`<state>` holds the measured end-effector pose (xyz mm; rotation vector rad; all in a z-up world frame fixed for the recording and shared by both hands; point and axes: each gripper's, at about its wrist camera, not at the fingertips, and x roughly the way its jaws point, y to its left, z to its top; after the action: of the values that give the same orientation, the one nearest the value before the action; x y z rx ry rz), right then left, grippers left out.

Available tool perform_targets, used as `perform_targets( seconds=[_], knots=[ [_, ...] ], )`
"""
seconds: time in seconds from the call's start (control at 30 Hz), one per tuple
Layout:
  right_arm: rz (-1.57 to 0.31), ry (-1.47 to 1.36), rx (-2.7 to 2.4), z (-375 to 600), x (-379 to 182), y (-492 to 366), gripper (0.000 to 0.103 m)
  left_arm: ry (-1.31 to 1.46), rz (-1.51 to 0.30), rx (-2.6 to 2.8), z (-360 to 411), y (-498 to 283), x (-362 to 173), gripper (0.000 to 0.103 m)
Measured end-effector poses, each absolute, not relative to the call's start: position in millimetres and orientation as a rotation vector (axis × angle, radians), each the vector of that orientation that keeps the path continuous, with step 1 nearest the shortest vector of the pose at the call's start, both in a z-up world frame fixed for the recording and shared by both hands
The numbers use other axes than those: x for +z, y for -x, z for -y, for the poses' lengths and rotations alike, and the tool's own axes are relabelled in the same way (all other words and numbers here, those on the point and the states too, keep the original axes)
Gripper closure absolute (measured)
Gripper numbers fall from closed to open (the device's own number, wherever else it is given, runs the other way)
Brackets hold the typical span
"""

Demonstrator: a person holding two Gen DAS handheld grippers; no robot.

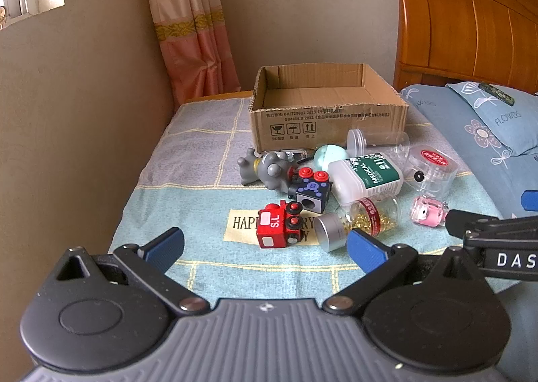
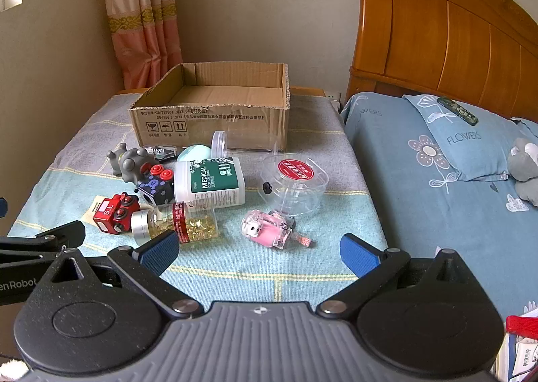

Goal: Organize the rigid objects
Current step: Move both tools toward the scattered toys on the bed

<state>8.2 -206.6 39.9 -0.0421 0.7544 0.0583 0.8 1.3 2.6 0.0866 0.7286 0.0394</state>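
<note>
Left gripper (image 1: 265, 249) spread wide, holding nothing, above the towel-covered tabletop (image 1: 188, 200). At twelve o'clock, red toy train (image 1: 279, 225); grey rubber toy (image 1: 265, 170) at eleven; cardboard box (image 1: 322, 106) beyond, open. Capsule bottle (image 2: 178, 224) lying at ten o'clock of right gripper (image 2: 259, 252), also wide and holding nothing; white medical bottle (image 2: 212, 182) at eleven; pink toy (image 2: 269, 229) at twelve; clear tub (image 2: 296, 187) at one.

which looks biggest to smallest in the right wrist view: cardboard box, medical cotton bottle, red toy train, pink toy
1. cardboard box
2. medical cotton bottle
3. red toy train and pink toy: about alike, not ranked.
</note>
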Motion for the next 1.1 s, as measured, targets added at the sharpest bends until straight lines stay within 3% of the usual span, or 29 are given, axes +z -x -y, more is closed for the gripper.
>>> perform_targets(
  seconds=[1.1],
  knots=[
    [-0.771,0.05,0.054,201,35,-18,0.0,-0.098,-0.744,0.015,-4,-11,-5,0.001]
  ],
)
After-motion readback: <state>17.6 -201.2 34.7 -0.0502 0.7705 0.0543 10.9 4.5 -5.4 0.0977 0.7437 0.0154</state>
